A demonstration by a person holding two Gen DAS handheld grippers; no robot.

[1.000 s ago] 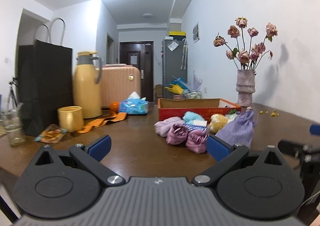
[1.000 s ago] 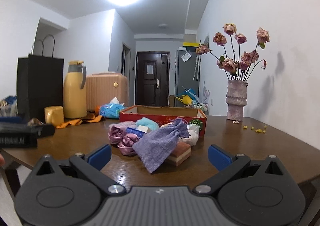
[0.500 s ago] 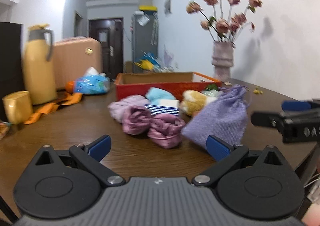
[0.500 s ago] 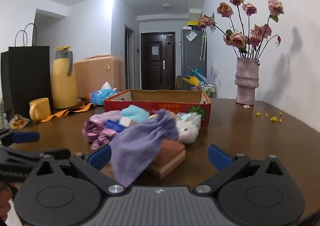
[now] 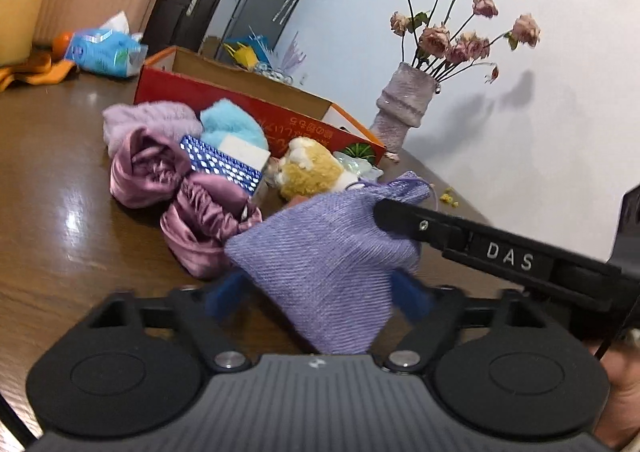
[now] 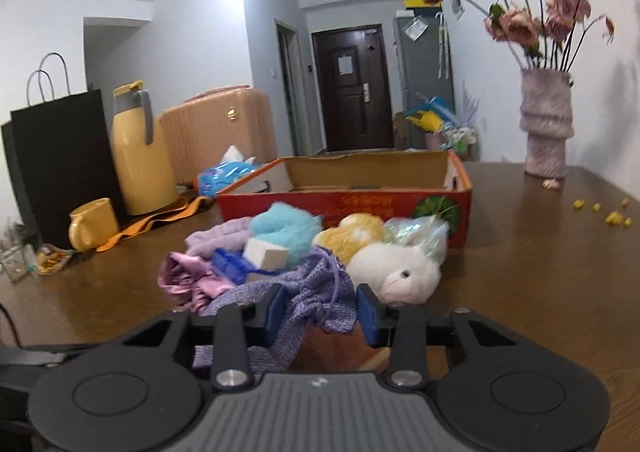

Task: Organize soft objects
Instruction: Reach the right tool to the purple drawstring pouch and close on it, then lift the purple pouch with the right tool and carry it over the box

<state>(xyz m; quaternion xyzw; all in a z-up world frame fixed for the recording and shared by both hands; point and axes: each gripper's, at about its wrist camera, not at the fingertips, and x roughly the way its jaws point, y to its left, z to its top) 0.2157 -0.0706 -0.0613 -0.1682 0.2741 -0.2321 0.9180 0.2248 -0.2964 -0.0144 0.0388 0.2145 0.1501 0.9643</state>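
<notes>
A lilac woven drawstring pouch [image 5: 328, 252] lies at the front of a pile of soft things on the brown table [image 5: 60, 211]. My left gripper [image 5: 320, 298] has its blurred blue pads on either side of the pouch's lower end. My right gripper [image 6: 320, 312] has its pads close on either side of the pouch's gathered neck [image 6: 320, 292]; its finger [image 5: 460, 236] shows across the left wrist view. Behind lie pink satin bundles [image 5: 172, 187], a blue fluffy toy [image 6: 284, 228], a yellow plush [image 5: 308, 171], a white plush [image 6: 396, 272] and an open red box [image 6: 360, 191].
A vase of dried roses [image 6: 546, 131] stands at the back right, with yellow petals [image 6: 612, 211] scattered near it. At the left are a yellow mug [image 6: 94, 221], a yellow thermos [image 6: 140, 155], a black paper bag [image 6: 60, 155], an orange strap and a blue tissue pack [image 5: 104, 51].
Both grippers moved forward to the pile and narrowed from wide open around the lilac pouch. The pouch now sits between the pads of both.
</notes>
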